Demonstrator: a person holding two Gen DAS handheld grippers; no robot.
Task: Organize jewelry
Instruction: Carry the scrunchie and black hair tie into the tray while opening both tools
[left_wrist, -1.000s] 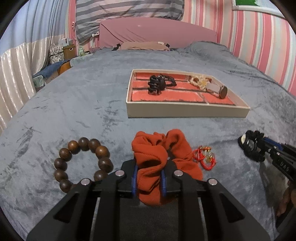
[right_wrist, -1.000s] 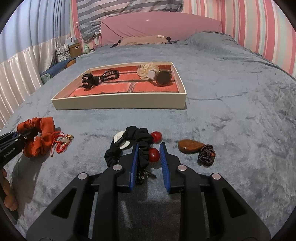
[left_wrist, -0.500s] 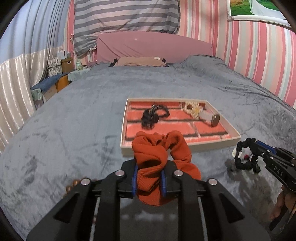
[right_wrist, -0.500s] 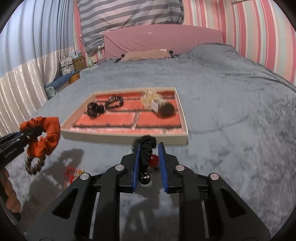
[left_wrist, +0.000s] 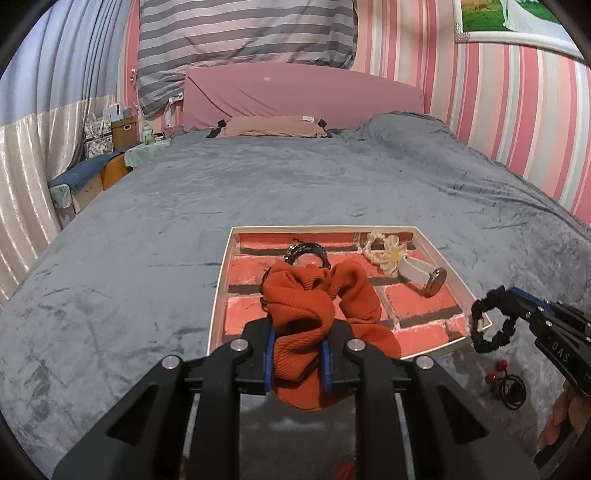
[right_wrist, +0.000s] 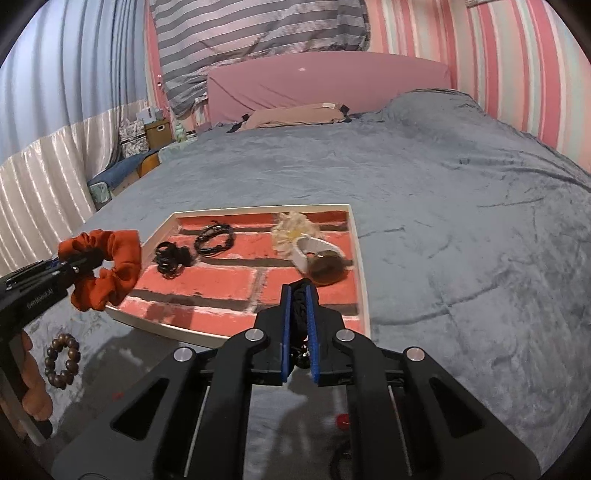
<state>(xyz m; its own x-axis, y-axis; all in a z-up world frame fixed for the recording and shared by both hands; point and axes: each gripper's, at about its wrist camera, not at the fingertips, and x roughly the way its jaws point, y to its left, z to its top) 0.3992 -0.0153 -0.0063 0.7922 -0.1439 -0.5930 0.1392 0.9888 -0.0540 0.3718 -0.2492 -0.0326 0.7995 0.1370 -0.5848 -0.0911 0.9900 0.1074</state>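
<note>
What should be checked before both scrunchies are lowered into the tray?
1. Left tool shut on orange scrunchie: ok.
2. Right tool shut on black scrunchie: ok.
3. Both scrunchies lifted off the blanket: ok.
4. Bare space in the tray, near compartments: ok.
5. Watch clear of the right tool's path: not ok, just ahead.
6. Bead bracelet left on blanket: ok.

Pink striped walls (left_wrist: 517, 110) surround a bed under a grey blanket (left_wrist: 295, 184), with a pink headboard (left_wrist: 295, 92) and pale curtains (left_wrist: 22, 166) at left.
</note>
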